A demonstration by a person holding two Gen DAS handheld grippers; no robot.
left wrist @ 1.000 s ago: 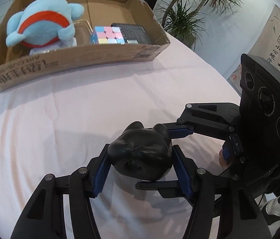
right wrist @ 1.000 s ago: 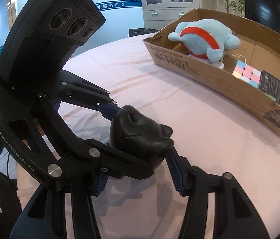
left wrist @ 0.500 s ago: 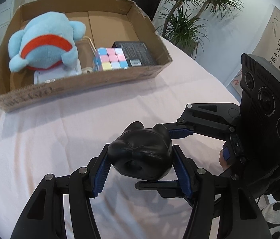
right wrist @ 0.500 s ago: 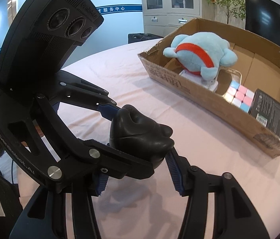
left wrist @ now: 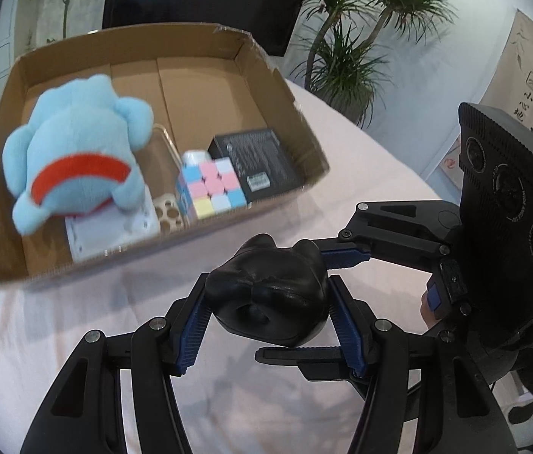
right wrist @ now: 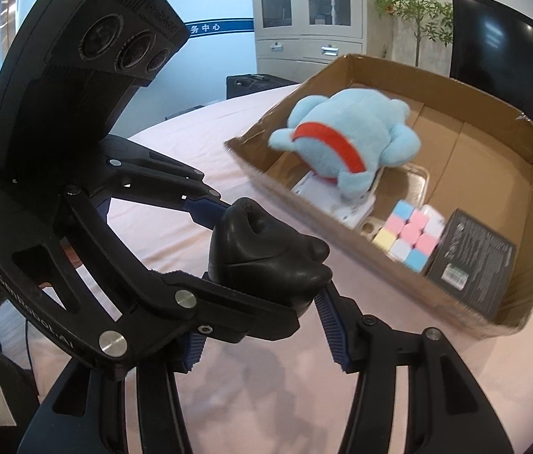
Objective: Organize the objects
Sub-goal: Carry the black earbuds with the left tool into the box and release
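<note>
My open cardboard box [left wrist: 285, 87] holds 1 blue plush toy with a red band [left wrist: 77, 159], 1 pastel puzzle cube [left wrist: 211, 185] and 1 black printed carton [left wrist: 259, 162] by its near wall. My left gripper [left wrist: 266, 325] and right gripper [right wrist: 262, 321] both clamp 1 glossy black rubber animal figure [left wrist: 268, 291] above the pink tabletop [left wrist: 39, 321], ears toward the box. Only my right view shows the cabinet [right wrist: 308, 15].

light: bright, even, diffuse indoor | shadows: soft, faint on the pink tablecloth [left wrist: 77, 340] beneath the fingers | glare: dull sheen on the black moulded object [left wrist: 266, 295] between the fingers | blur: blue plush toy [right wrist: 346, 143] and cardboard box [left wrist: 296, 121] beyond the fingertips smeared | distortion: strong fisheye bending, dark corners
</note>
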